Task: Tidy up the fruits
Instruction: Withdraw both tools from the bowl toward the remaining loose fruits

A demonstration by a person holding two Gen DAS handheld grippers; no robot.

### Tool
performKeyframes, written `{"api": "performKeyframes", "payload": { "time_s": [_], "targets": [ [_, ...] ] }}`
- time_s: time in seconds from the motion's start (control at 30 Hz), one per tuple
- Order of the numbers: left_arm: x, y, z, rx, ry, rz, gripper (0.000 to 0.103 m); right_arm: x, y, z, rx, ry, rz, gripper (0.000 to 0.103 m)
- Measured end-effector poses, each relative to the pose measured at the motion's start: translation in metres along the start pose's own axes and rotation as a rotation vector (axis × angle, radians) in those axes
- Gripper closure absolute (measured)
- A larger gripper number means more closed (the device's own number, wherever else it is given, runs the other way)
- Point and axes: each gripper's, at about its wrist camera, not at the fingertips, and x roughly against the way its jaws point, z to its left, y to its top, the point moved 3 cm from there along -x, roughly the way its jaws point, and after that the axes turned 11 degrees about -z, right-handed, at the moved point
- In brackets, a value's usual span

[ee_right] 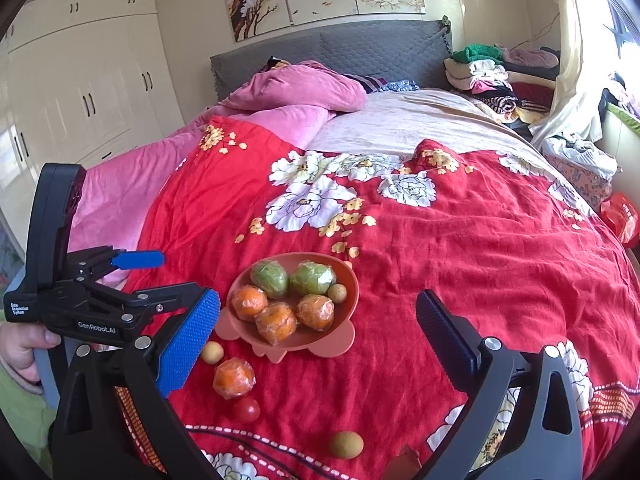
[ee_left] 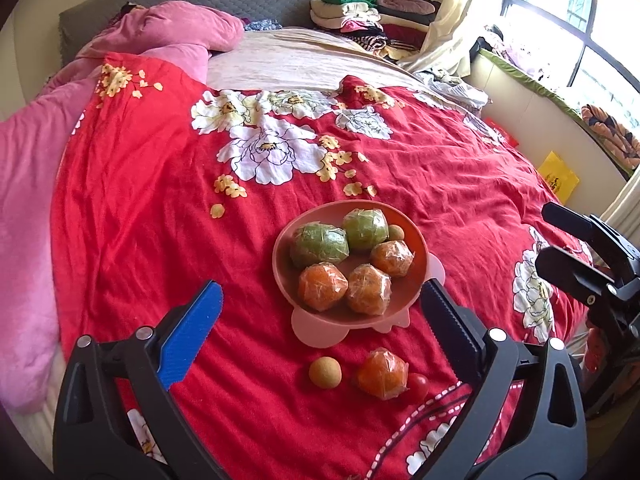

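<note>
Two hand-held grippers are hovering over a bed. The left gripper [ee_left: 320, 328] is spreading its blue-padded jaws wide and gripping nothing; between them, the pink bowl [ee_left: 400, 304] is sitting on the red floral bedspread [ee_left: 140, 200]. The right gripper [ee_right: 318, 340] is likewise gaping wide and carrying nothing, and in its view the left gripper's body is showing at the left edge, gripped by a hand [ee_right: 24, 346].

The bowl is holding six fruits: two green wrapped fruits [ee_left: 318, 245], three orange wrapped fruits [ee_left: 322, 286] and one small tan round fruit [ee_left: 396, 233] against the far rim.

Four fruits are lying loose on the bedspread in front of the bowl: one wrapped orange [ee_right: 234, 378], one red cherry tomato [ee_right: 246, 410] touching it, one tan round fruit [ee_right: 212, 352] just beside the bowl, and another tan fruit [ee_right: 346, 445] well apart, nearer the right gripper.

Beyond, one pink quilt [ee_right: 304, 88] is lying bunched at the grey headboard [ee_right: 360, 48].
</note>
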Motion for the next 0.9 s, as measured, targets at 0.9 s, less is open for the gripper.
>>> {"api": "performKeyframes", "payload": {
  "time_s": [0.9],
  "targets": [
    [0.021,-0.033,0.0,-0.019,0.034,0.032,0.01,0.028,-0.04,0.025,0.026,0.027,0.047,0.005]
  ]
}}
